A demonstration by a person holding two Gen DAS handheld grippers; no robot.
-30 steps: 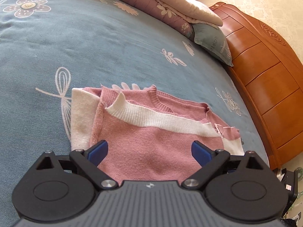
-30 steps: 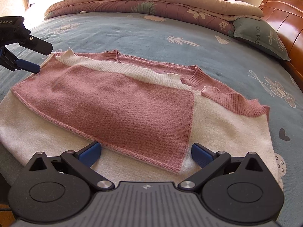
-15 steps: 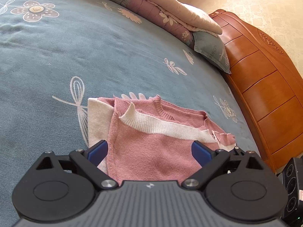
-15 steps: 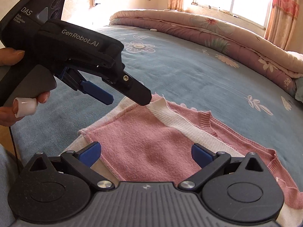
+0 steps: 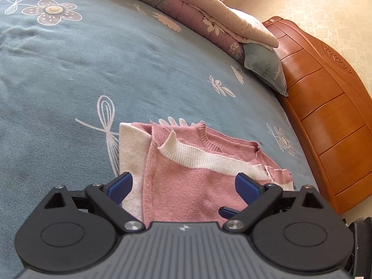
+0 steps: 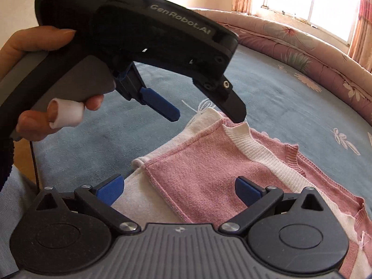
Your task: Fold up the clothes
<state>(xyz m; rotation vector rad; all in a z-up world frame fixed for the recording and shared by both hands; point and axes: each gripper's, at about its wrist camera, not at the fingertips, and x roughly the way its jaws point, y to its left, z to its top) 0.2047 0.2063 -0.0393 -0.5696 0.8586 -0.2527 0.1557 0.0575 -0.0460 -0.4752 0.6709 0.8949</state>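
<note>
Sweater point(image 5: 200, 186) lower centre: soft, limp knit; best gripped at ribbed edge. Left gripper point(image 5: 183, 184), right gripper point(image 6: 179, 189) both released.

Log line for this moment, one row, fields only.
stage: mid-fold | sweater: partly folded, flat on bed | left gripper: open, above sweater corner | right gripper: open, empty
</note>
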